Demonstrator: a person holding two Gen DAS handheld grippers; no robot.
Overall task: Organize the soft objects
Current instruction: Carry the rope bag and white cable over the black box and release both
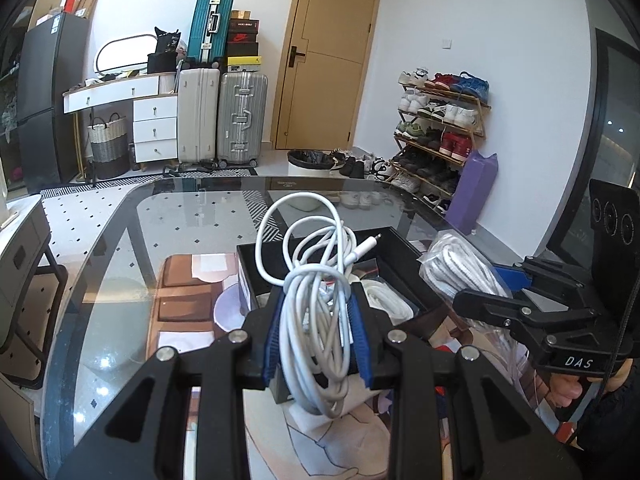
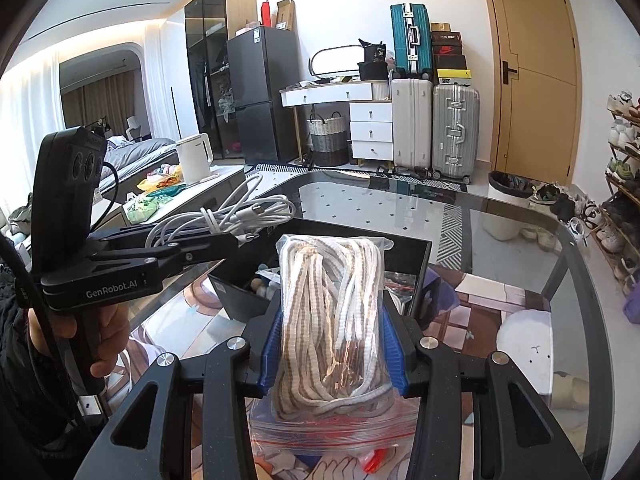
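White charging cable (image 1: pixel 316 300), coiled in a loose bundle, sits clamped between the blue pads (image 1: pixel 362 344) of my left gripper (image 1: pixel 318 336); jaws closed on it, loops sticking up above the fingers and one plug end pointing up-right. Bundle hangs over the near-left edge of the black box (image 1: pixel 404 256) on the glass table (image 1: pixel 120 264).

Right gripper (image 2: pixel 332 344) is closed on a clear zip bag of shoelaces (image 2: pixel 332 312) (white and tan-striped laces, red seal strip at the near end). Bag stands roughly upright btwn the blue pads (image 2: pixel 390 350), in front of the same box (image 2: pixel 420 258) w/ its top reaching above the box rim.

Box interior: some white cord and small items visible, can't identify them. In left wrist view, the right unit and bag (image 1: pixel 464 268) appear just beside the box's right side.
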